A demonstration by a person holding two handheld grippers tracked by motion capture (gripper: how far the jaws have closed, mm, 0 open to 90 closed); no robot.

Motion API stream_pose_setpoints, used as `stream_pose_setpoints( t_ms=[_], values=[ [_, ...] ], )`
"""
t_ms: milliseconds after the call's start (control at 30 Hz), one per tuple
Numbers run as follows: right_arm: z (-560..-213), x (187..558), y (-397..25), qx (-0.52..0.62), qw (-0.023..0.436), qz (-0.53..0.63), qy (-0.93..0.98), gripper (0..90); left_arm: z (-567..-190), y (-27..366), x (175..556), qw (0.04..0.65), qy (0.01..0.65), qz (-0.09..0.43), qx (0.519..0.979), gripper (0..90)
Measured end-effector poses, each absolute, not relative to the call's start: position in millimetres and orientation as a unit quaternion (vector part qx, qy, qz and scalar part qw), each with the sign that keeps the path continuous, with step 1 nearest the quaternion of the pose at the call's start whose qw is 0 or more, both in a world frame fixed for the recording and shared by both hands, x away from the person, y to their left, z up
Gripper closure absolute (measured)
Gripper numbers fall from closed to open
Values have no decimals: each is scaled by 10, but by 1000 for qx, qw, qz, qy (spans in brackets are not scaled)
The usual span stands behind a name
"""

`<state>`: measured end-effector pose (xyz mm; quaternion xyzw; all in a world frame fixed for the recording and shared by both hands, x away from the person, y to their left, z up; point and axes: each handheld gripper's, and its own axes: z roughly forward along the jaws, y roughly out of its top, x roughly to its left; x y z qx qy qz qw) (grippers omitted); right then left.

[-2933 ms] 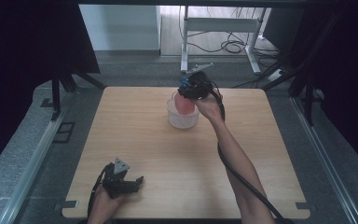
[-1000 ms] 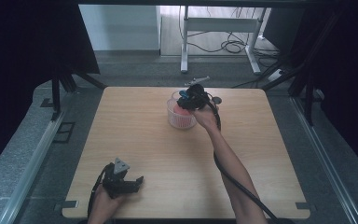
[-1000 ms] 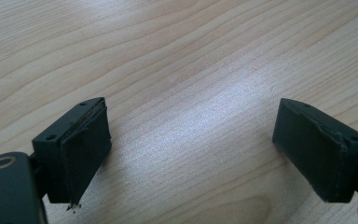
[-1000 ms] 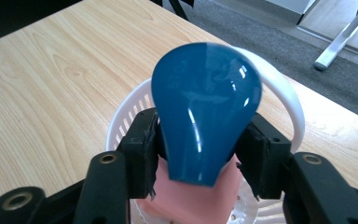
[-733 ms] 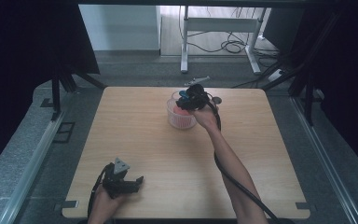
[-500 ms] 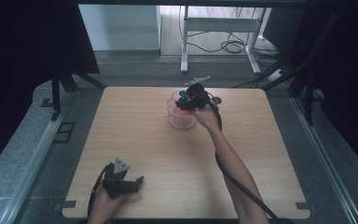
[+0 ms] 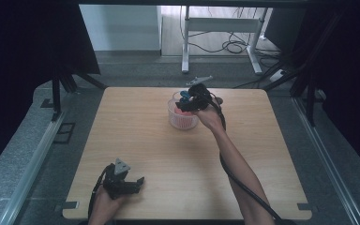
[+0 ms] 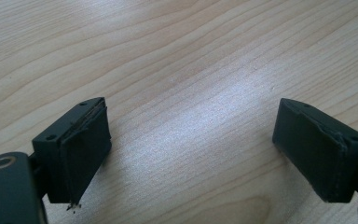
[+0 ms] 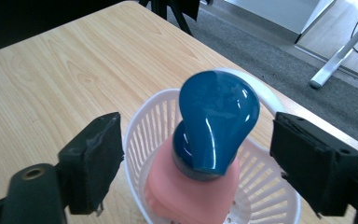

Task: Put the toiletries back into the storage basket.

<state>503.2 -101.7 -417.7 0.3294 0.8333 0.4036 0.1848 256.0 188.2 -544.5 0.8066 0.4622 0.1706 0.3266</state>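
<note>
While no writing can be read on anything, the white slatted basket [image 9: 145, 122] holds a pink piece [image 9: 177, 196] with a blue bulb-shaped knob [image 9: 216, 123] standing on it. Just above the basket the right gripper [image 9: 196, 163] gapes, gripping nothing. Well apart from the basket, the left gripper [image 8: 191, 154] spreads wide over bare table [image 8: 182, 56].

The table [image 7: 136, 126] is of light wood with visible grain. A white slotted basket [image 7: 183, 115] stands on it, directly under the right tongs [image 7: 191, 99]. The left tongs [image 7: 122, 180] rest on the near edge, well apart from the basket.
</note>
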Motion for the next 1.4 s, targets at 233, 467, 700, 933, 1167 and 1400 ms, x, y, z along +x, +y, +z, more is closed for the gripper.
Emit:
stream_pose_setpoints(
  t_ms=[233, 467, 700, 933, 1167, 1400],
  values=[
    [-4096, 4974, -1018, 324, 183, 407, 834, 129, -5445, 1882, 2561, 326, 462, 171, 807, 106],
    [-4057, 4916, -1061, 325, 181, 406, 835, 125, -5444, 1884, 2563, 326, 461, 171, 807, 106],
    [-4047, 4860, -1117, 323, 178, 405, 837, 109, -5445, 1884, 2563, 326, 461, 171, 807, 106],
    [-4024, 4768, -1159, 317, 175, 409, 838, 74, -5445, 1883, 2563, 327, 461, 171, 807, 106],
    [-3997, 4690, -1195, 311, 177, 410, 839, 43, -5445, 1883, 2562, 327, 461, 171, 807, 106],
    [-3990, 4607, -1231, 304, 177, 409, 842, 30, -5444, 1884, 2563, 326, 461, 171, 808, 106]
  ],
)
